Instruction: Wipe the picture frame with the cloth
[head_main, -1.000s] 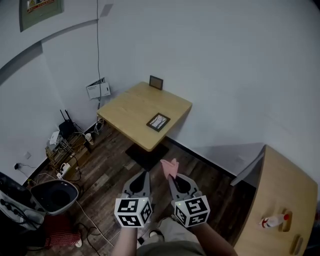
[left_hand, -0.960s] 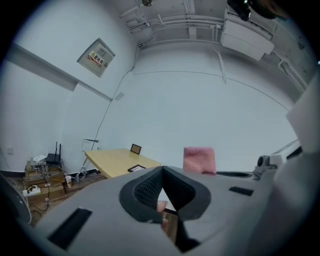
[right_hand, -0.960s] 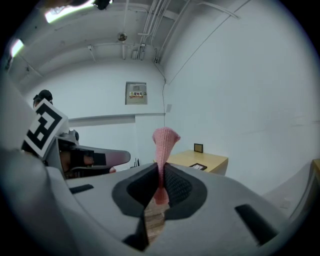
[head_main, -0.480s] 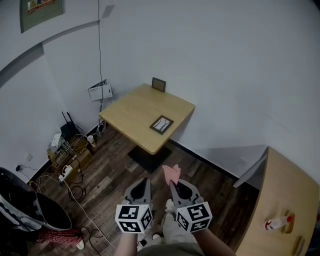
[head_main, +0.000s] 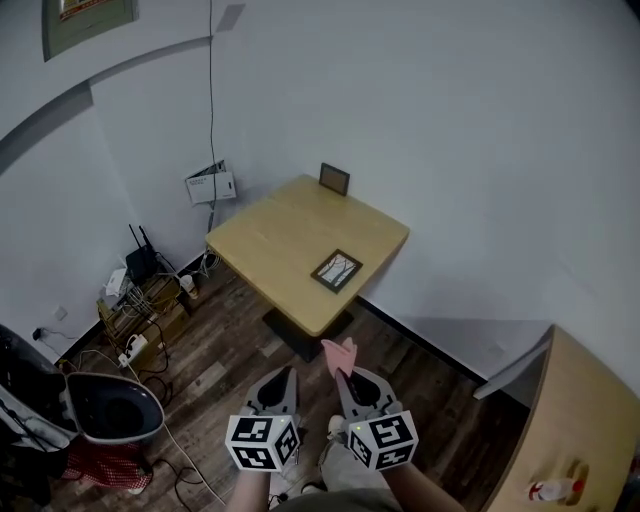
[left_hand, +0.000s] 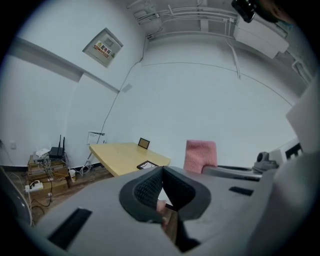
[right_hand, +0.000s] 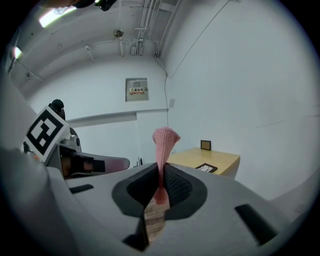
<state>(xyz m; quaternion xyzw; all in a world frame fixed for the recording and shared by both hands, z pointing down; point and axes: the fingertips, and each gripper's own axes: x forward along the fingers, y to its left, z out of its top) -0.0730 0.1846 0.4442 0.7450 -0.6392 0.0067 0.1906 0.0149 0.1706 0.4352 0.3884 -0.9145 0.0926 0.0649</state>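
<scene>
1. Holding both grippers low in front of our body, we point them a little down toward the table (head_main: 275, 235). They sit side by side and close together.
2. Our left gripper (head_main: 283, 375) has its jaws pressed together, and nothing is between them.
3. Our right gripper (head_main: 343, 375) is clamped on the pink cloth (head_main: 340, 353). The cloth sticks up past the jaw tips.
4. We see the picture frame (head_main: 336, 270) lying flat on the wooden table, near the edge closest to us. It is well apart from both grippers.
5. We see a small frame (head_main: 334, 178) standing upright at the far edge of the table, by the white wall (head_main: 450, 120).
6. We stand on a dark wood floor (head_main: 225, 350). The floor lies between our grippers and the table.
7. On our left, a white box (head_main: 212, 185) hangs on the wall, with a thin cable going up from it. Below it, a black router (head_main: 140, 262) sits on a low shelf with many cables around it.
8. Near our left side we see a dark round thing (head_main: 115, 405), but we cannot tell what it is.
9. On our right is another wooden table (head_main: 580, 400), with a white bottle (head_main: 550, 491) on it.
</scene>
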